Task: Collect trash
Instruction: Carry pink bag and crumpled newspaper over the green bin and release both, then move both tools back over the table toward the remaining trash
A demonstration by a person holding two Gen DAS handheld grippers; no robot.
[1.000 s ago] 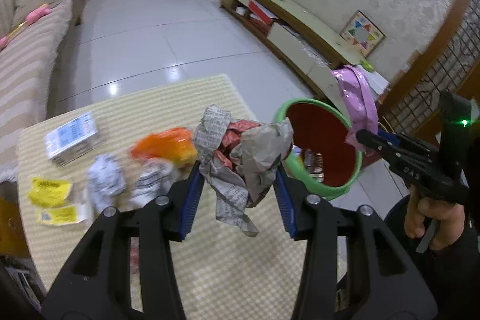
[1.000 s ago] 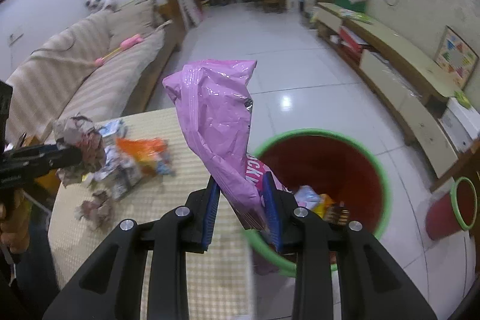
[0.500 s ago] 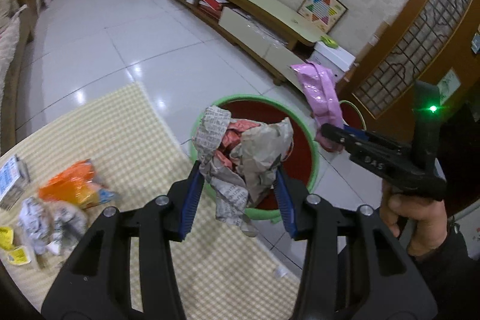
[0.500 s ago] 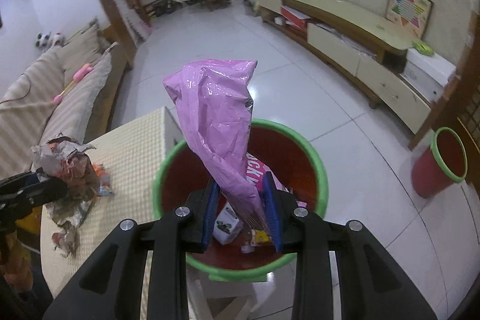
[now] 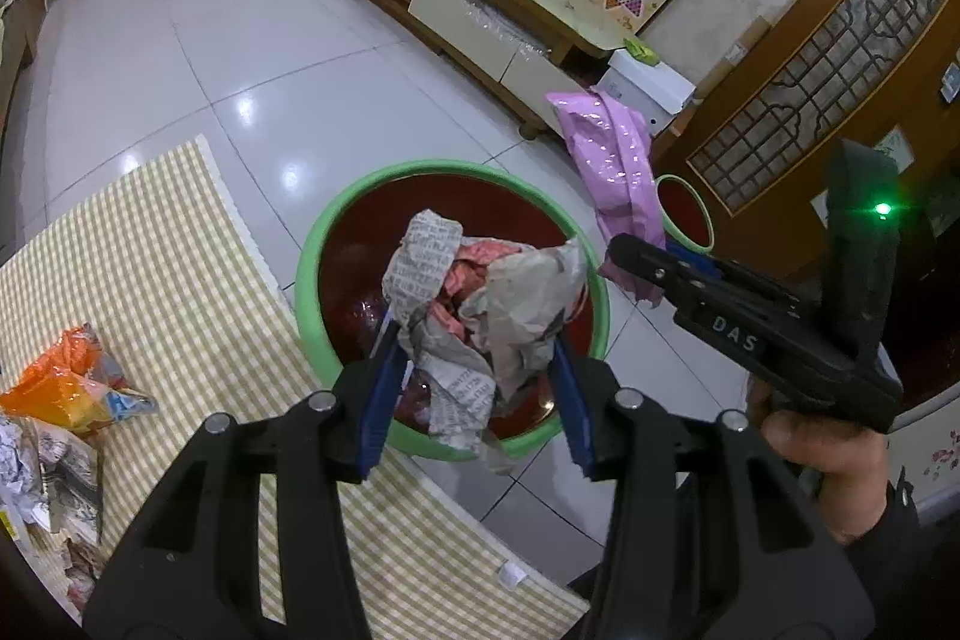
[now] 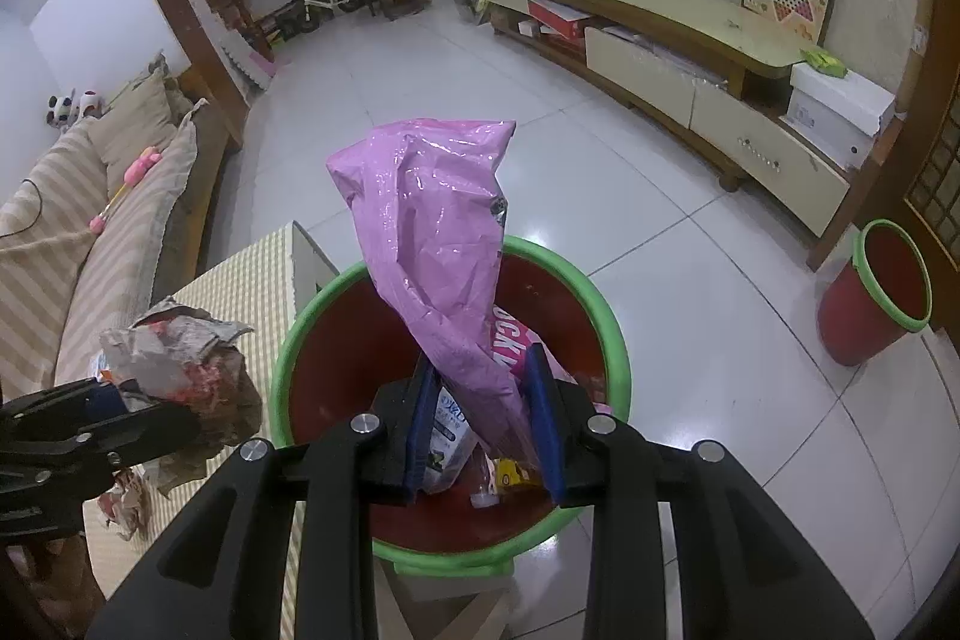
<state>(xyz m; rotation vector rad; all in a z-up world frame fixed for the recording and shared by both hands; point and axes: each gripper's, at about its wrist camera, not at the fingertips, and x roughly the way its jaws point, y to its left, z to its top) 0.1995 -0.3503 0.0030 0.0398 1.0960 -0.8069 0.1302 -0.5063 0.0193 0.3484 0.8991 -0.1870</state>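
Observation:
My left gripper point(image 5: 474, 388) is shut on a crumpled newspaper wad point(image 5: 480, 304) and holds it above the red bin with a green rim point(image 5: 360, 196). My right gripper point(image 6: 483, 418) holds a pink plastic bag point(image 6: 432, 220) over the same bin point(image 6: 618, 340); its jaws have spread a little and still touch the bag. The bin holds several pieces of trash. The right gripper and bag point(image 5: 618, 160) show at the bin's far side in the left wrist view. The left gripper and wad point(image 6: 180, 364) show at the left in the right wrist view.
A checked tablecloth covers the table point(image 5: 180, 250) left of the bin, with an orange wrapper point(image 5: 66, 388) and crumpled papers point(image 5: 36, 466) on it. A second small red bin point(image 6: 876, 292) stands on the tiled floor by the TV cabinet point(image 6: 660, 58). A sofa point(image 6: 90, 196) is at the left.
Both grippers have moved from the table side to above the bin, carrying the newspaper wad and the pink bag. The right gripper's jaws have spread slightly.

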